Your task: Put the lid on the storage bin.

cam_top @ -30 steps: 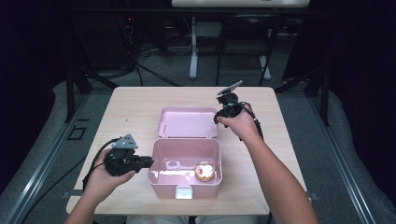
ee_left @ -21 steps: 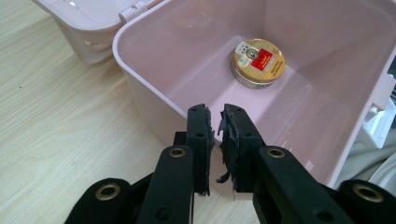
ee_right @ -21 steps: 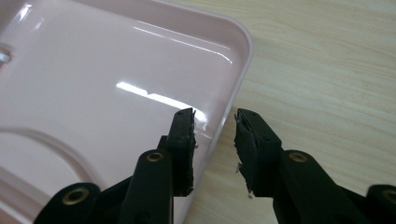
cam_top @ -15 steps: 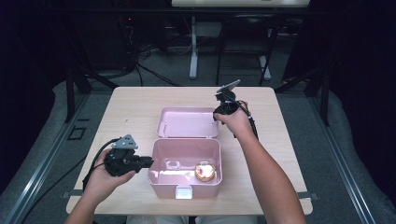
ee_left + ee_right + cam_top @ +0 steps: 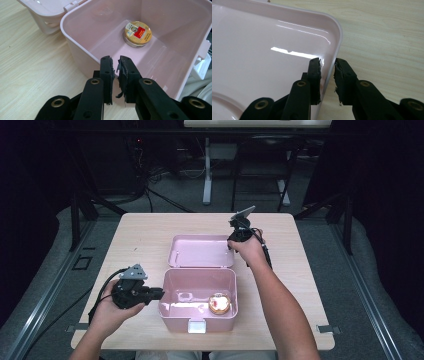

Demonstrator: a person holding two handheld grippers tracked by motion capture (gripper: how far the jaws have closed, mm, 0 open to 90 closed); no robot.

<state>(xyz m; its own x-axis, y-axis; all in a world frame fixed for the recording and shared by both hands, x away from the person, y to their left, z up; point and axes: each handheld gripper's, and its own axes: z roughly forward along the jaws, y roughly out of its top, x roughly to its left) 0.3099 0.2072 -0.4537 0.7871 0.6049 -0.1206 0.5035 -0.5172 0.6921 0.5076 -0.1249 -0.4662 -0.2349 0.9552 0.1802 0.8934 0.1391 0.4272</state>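
Observation:
An open pink box [image 5: 186,282] sits at the table's front middle, with its lid [image 5: 200,251] lying flat behind it. A round gold tin [image 5: 219,303] with a red label rests in the box's right half. My left gripper [image 5: 159,293] is shut with nothing in it, its tips against the box's left wall [image 5: 80,56]; the tin [image 5: 137,33] lies beyond them. My right gripper [image 5: 231,244] is at the lid's right edge. Its jaws straddle the lid's rim [image 5: 331,57], one inside and one outside, shut on it [image 5: 327,63].
The wooden table [image 5: 140,235] has bare room to the left, right and behind the box. A white latch [image 5: 196,326] hangs at the box's front wall. Beyond the table are dark stands, cables and a white post [image 5: 207,170].
The right hand has shifted slightly left and down onto the lid's right edge. The left gripper and the box have stayed still.

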